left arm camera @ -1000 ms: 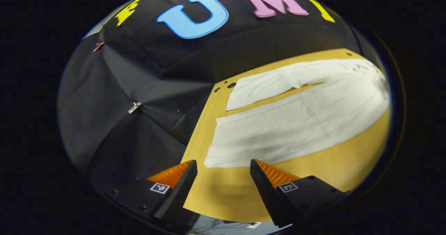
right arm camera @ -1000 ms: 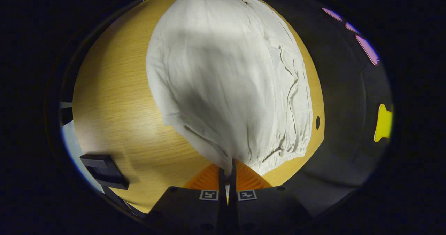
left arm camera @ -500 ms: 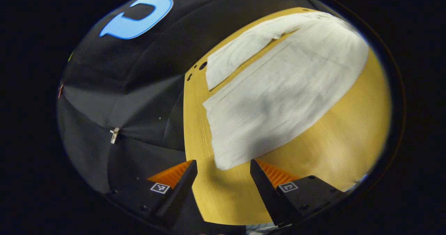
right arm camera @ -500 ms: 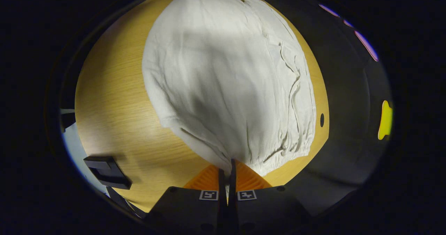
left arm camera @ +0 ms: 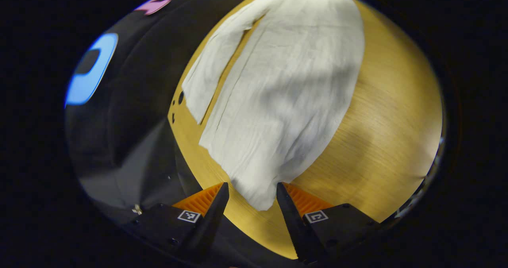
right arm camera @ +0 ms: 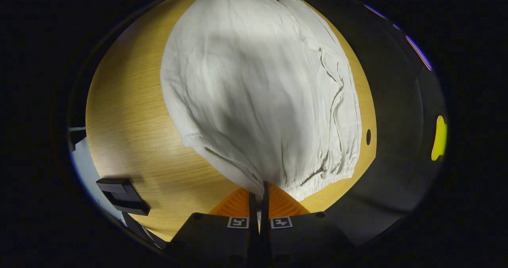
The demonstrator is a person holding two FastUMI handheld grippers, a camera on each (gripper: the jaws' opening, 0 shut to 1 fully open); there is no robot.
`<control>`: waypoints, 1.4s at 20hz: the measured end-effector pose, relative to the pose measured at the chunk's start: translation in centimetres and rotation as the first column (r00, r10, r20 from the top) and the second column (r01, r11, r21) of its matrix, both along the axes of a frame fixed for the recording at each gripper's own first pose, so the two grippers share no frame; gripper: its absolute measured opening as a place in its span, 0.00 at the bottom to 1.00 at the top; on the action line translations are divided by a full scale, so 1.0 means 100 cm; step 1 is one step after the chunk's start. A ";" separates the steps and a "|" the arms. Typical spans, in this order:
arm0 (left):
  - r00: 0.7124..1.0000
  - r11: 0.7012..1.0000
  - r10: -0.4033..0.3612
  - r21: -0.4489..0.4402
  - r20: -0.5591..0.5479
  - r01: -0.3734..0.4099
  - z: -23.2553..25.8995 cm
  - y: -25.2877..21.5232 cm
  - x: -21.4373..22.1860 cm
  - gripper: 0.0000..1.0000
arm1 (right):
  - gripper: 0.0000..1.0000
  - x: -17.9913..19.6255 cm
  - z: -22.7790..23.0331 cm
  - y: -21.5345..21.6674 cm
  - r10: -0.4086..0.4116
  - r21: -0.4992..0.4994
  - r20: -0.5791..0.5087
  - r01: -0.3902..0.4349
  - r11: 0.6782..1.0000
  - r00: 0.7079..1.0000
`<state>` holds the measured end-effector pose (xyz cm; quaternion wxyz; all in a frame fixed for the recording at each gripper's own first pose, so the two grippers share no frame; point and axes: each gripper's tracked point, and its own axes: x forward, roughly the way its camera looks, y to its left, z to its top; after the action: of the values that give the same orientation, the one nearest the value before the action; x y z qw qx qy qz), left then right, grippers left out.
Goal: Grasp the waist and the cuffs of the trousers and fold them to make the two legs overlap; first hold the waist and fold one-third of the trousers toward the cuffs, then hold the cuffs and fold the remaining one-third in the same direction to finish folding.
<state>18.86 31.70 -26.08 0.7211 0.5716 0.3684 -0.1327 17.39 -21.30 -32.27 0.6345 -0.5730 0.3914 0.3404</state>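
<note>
Left gripper view. One pair of off-white woven cloth trousers (left arm camera: 278, 85), spread flat on one light wooden tabletop (left arm camera: 389, 133); two legs counted, lying side by side with a thin strip of wood between them. My left gripper (left arm camera: 251, 198) is released, its fingers standing either side of the nearer leg's cuff corner, which lies between them ungrasped. Risk, as I judge it: if I close here I catch only the corner tip, and the thin cloth slips out on the lift; or the fingers scrape the wood and push the cuff away.

Right gripper view. The same one pair of trousers (right arm camera: 258, 93), gathered waist end nearest, on the tabletop (right arm camera: 127, 113). My right gripper (right arm camera: 258, 198) is clenched on the waistband's edge, cloth pinched between the fingers. One dark angular block (right arm camera: 121, 196) sits at the tabletop's near edge. Risk: lifting this side before the left has hold drags the legs askew, so they overlap crookedly.
</note>
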 end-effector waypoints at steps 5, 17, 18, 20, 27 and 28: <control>0.993 0.993 -0.093 0.069 -0.073 0.098 -0.001 -0.011 0.025 0.65 | 0.05 0.001 0.000 0.000 0.007 -0.011 0.010 -0.007 1.000 1.000; 1.000 1.000 0.011 0.017 -0.002 -0.011 -0.012 -0.011 0.030 0.06 | 0.05 0.001 0.000 0.000 0.028 -0.033 0.042 -0.027 0.999 0.999; 1.000 1.000 0.024 0.003 0.009 -0.024 -0.011 -0.014 0.030 0.06 | 0.05 0.001 0.001 0.000 0.030 -0.034 0.046 -0.029 0.999 0.998; 0.998 0.999 0.045 -0.024 0.049 -0.044 -0.008 -0.018 0.028 0.05 | 0.05 0.002 0.001 -0.002 0.025 -0.042 0.056 -0.023 0.999 0.998; 0.950 0.980 0.166 -0.154 0.264 -0.128 0.043 -0.019 0.019 0.05 | 0.05 0.013 0.034 -0.004 -0.113 0.073 0.152 0.103 0.992 0.982; 0.945 0.977 0.175 -0.168 0.277 -0.131 0.049 -0.017 0.019 0.05 | 0.05 0.015 0.042 -0.003 -0.145 0.102 0.168 0.129 0.986 0.975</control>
<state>20.75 30.02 -21.15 0.8158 0.4996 0.2910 -0.0176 18.90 -21.64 -28.10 0.7136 -0.5430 0.3570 0.2617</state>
